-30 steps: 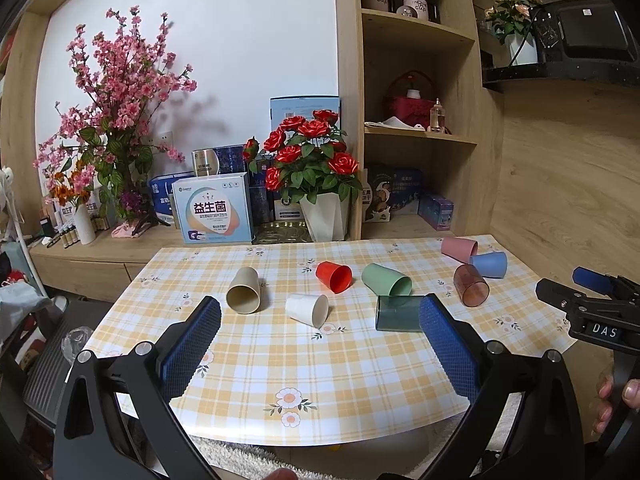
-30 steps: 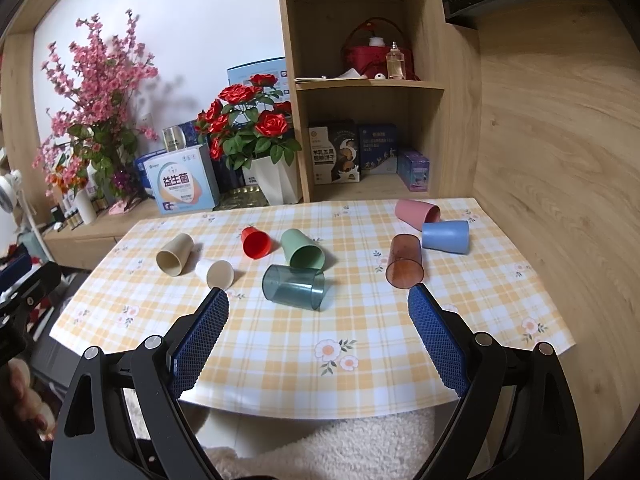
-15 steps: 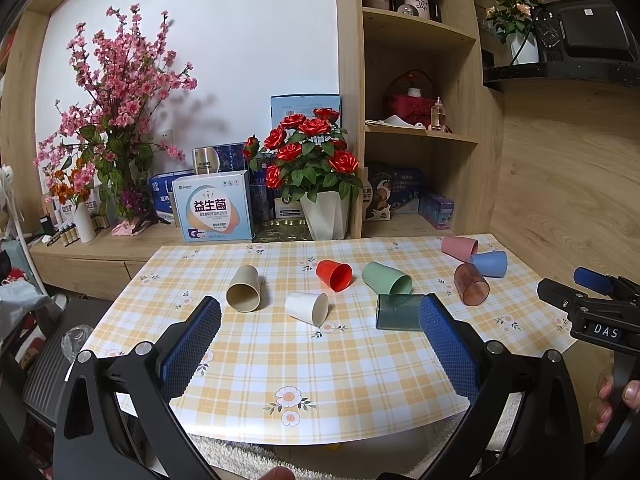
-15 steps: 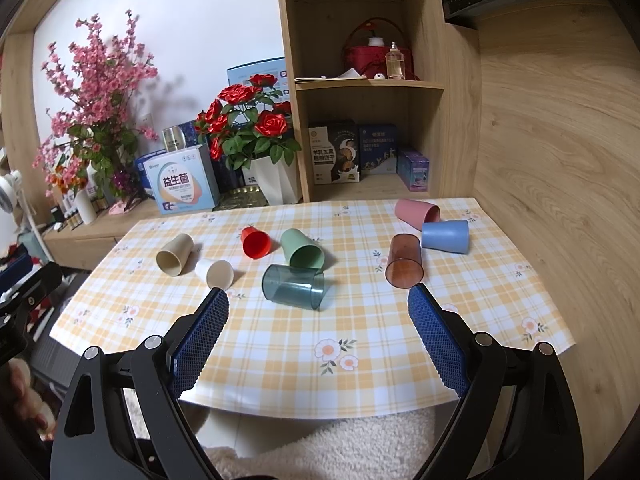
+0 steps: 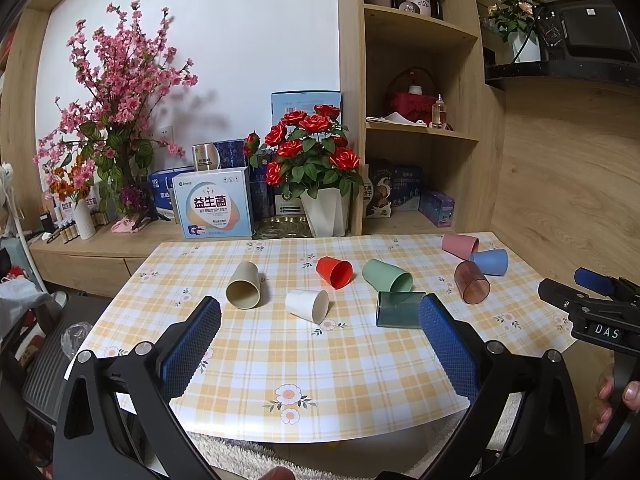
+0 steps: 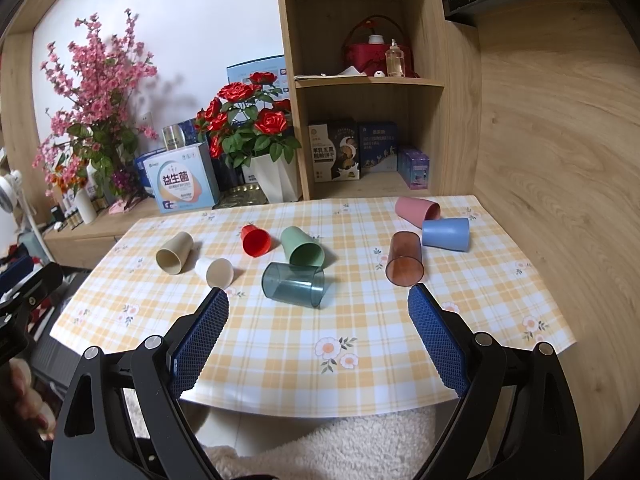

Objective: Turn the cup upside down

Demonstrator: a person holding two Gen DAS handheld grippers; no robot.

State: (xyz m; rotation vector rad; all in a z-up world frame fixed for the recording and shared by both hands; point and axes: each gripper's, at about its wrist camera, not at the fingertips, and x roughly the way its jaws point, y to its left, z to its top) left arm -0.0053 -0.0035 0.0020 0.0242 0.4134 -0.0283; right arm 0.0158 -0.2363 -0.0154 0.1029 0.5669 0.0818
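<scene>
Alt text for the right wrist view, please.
Eight plastic cups lie on their sides on a yellow plaid table, the teal translucent cup nearest the open, empty right hand-held gripper. Behind stand potted red roses and a wooden shelf.

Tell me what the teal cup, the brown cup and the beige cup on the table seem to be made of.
Teal cup: likely clear tinted plastic, glossy; the tablecloth checks show through its wall.
Brown cup: apparently the same see-through plastic, amber-brown tint.
Beige cup: opaque and matte, probably plastic or a wheat-straw type; no shine shows.
</scene>
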